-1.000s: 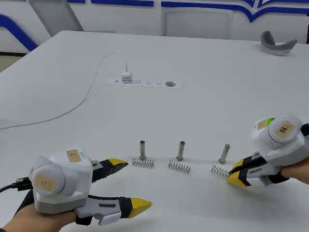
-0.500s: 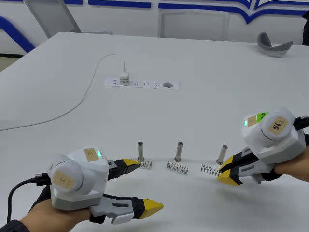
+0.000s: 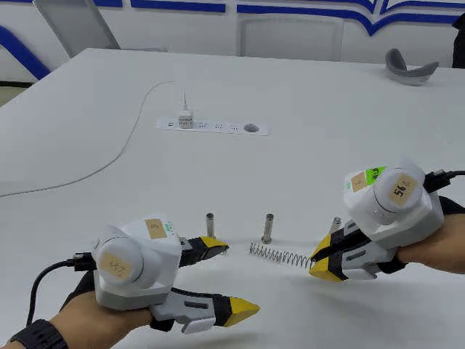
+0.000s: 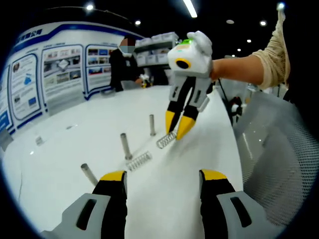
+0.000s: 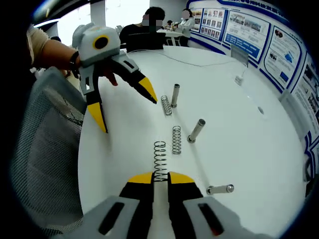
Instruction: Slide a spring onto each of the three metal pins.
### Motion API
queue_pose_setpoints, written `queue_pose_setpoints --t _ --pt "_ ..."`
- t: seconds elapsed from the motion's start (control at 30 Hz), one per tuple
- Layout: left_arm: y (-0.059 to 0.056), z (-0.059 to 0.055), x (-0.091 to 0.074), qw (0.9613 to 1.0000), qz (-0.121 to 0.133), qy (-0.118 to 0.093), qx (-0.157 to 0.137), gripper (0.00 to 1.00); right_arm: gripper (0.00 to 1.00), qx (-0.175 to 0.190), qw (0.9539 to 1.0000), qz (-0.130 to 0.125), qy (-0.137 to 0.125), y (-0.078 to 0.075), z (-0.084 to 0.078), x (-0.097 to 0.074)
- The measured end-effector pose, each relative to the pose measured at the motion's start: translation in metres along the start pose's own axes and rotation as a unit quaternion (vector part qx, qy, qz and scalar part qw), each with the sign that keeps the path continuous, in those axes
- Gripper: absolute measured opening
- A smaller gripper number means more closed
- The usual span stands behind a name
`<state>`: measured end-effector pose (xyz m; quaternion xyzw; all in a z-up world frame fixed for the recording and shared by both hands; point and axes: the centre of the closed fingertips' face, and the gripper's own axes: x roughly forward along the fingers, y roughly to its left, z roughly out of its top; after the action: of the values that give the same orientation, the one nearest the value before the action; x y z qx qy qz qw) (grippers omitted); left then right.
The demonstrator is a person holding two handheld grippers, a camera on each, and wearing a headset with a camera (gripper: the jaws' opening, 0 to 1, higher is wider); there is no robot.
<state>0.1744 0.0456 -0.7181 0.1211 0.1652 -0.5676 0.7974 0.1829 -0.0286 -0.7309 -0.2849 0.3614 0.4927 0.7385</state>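
Lower left in the head view, the left gripper (image 3: 234, 278) has its jaws spread wide around nothing, its upper tip near the left pin (image 3: 210, 224). The middle pin (image 3: 268, 227) stands upright at centre. Lower right, the right gripper (image 3: 317, 263) is pinching one end of a spring (image 5: 159, 157), which reaches forward from its tips; it may be just off the table, hard to tell. The spring looks light, thin-wired and squashy (and apt to roll), so a gentle grip on the end coils suits, leaving the bore open for the right pin (image 3: 335, 224).
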Motion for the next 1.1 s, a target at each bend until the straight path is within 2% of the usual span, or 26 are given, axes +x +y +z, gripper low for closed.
queue_pose_setpoints --t 0.6,1.1 --pt "-0.014 0.011 0.013 0.9993 -0.031 -0.004 0.022 0.47 0.11 -0.061 0.9977 0.03 -0.009 0.024 0.026 0.005" --pt "-0.026 0.012 0.016 0.9975 -0.053 0.001 0.046 0.3 0.12 -0.106 0.993 0.051 -0.006 0.038 0.03 0.006"
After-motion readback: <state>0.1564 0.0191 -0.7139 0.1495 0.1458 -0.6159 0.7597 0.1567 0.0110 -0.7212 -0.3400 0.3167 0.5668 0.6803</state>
